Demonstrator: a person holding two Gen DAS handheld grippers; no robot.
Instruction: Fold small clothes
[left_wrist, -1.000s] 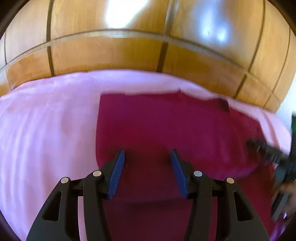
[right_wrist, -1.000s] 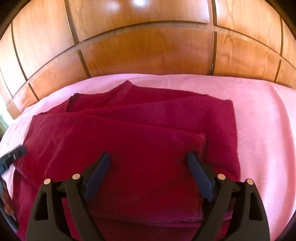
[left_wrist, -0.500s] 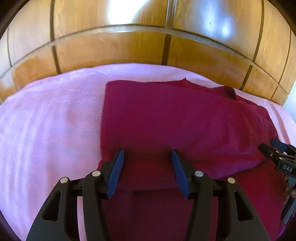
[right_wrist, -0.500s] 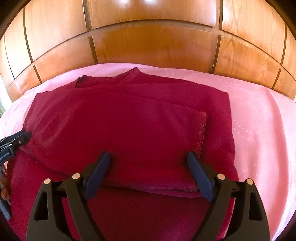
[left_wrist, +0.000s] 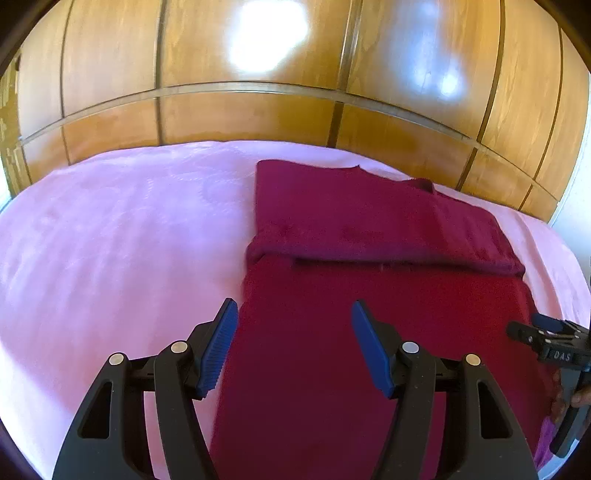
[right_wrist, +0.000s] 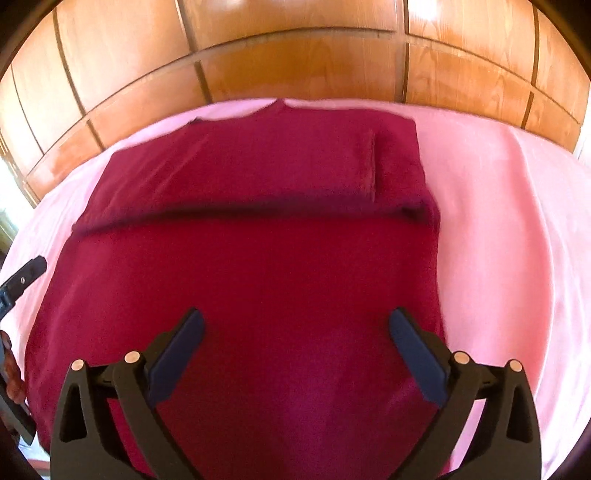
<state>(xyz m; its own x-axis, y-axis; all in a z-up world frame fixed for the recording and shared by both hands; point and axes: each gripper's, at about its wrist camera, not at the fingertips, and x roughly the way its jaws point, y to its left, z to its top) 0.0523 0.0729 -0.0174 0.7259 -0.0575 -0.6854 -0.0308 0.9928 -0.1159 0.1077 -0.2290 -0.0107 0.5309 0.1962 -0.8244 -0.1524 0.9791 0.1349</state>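
Left tongs (left_wrist: 291, 347): black frame, blue ribbed pads, spread wide, gripping nothing, above the near left edge of the dark red knitted garment (left_wrist: 369, 332). Right tongs (right_wrist: 295, 350): black frame, dark pads, spread wide, gripping nothing, above the garment's near right part. Garment: flat on the pink bedspread (left_wrist: 110, 240), far portion folded over in a doubled band, near portion a single layer. Behind the bed: glossy brown wooden panelling (right_wrist: 314, 55).

Garment (left_wrist: 369, 314) plain maroon; bedsheet (left_wrist: 110, 240) pink, faint dotted swirls; wall panels (left_wrist: 240, 110) orange-brown wood; tongs (left_wrist: 291, 345) black, blue pads (left_wrist: 218, 350)
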